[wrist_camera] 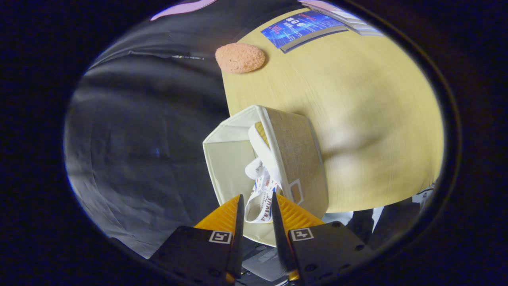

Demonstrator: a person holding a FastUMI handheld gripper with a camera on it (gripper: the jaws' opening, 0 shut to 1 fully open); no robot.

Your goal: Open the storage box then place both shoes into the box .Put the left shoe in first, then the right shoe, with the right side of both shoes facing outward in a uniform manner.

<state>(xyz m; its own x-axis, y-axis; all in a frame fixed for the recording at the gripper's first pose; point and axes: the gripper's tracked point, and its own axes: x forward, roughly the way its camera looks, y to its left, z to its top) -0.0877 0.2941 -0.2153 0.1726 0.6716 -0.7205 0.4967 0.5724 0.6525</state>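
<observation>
Gripper (257, 200) is tilted over the open box (299, 159), looking down into it. Fingers are close together with a narrow gap, and a white shoe (262, 190) sits in that gap; its heel end reaches back between the fingertips. Both fingers appear to press on the shoe's sides, though the exact contact is hard to confirm. The shoe lies inside the box, against the wall nearest the table's middle, with printed lettering and small red and blue marks on its side; its sole edge shows as a pale band running up along that wall. Which shoe of the pair it is: cannot tell. The box has a pale lining, a tan fabric outside and a small label window on its outer face. It stands at the edge of the table (357, 103), a light wood top. Well beyond the box, near the table's far edge, lies an orange sponge (240, 58). Further along that far side sits a blue booklet (303, 28), with a stack of papers (341, 14) just beside it.
</observation>
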